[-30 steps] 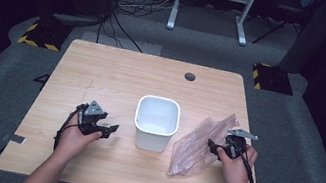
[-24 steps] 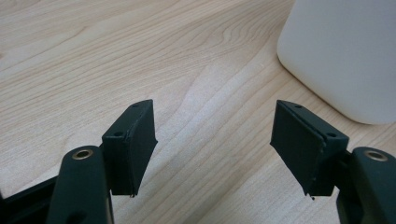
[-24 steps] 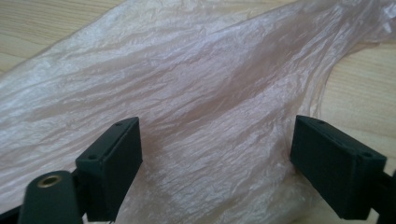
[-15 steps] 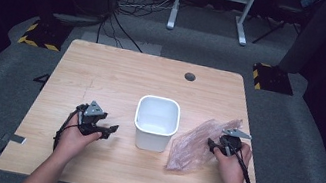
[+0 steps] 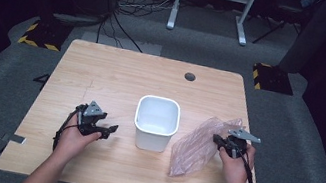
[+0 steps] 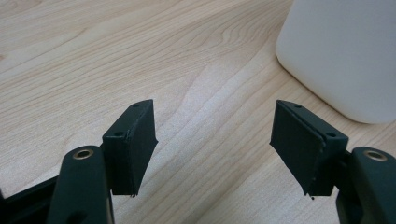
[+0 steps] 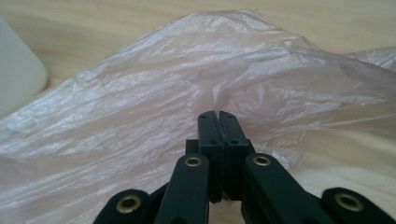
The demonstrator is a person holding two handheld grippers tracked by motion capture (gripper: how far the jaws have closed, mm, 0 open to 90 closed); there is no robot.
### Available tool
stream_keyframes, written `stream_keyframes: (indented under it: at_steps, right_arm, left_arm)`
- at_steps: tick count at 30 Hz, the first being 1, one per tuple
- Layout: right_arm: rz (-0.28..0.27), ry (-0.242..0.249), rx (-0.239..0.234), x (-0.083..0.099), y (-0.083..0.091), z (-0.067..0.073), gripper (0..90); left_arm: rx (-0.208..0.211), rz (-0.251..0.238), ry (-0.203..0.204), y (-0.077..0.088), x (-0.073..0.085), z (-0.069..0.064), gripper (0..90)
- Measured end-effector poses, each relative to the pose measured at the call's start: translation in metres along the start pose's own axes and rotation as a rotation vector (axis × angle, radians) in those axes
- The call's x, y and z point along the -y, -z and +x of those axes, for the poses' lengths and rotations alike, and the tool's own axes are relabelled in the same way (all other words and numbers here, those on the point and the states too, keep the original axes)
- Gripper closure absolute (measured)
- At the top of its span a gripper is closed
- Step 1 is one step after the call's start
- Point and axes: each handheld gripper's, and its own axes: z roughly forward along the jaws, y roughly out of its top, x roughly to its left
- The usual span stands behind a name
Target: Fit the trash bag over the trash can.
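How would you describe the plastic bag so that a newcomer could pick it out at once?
Start at the wooden table and find the white bin near its middle. Just right of the bin lies the bag, pinched by the right gripper. It is the one thin, crinkled, see-through pinkish thing there.

Obstacle: a white bin (image 5: 155,129) stands mid-table, between both hands.
Right side: covered by a plastic bag (image 5: 197,146).
Free room: bare table (image 5: 118,76) is left beyond.
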Motion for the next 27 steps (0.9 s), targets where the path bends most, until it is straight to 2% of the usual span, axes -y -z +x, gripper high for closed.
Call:
stream_keyframes:
  at_steps: [5,7,16,27]
  right_arm:
    - [-0.108,0.048,-0.015,-0.007,0.014,0.003,90.0]
    - [-0.129,0.061,-0.019,-0.009,0.018,0.004,90.0]
    - [-0.176,0.060,-0.027,-0.021,0.034,0.006,90.0]
    - [-0.240,0.103,-0.018,-0.041,0.054,0.012,90.0]
  left_arm:
    - [0.002,0.000,0.000,0.001,0.000,-0.001,31.1]
    - [0.002,0.000,0.001,0.001,0.000,-0.001,31.1]
    - [0.002,-0.005,0.002,0.002,0.000,-0.001,31.1]
    - [0.004,-0.006,-0.004,0.004,-0.002,-0.002,31.1]
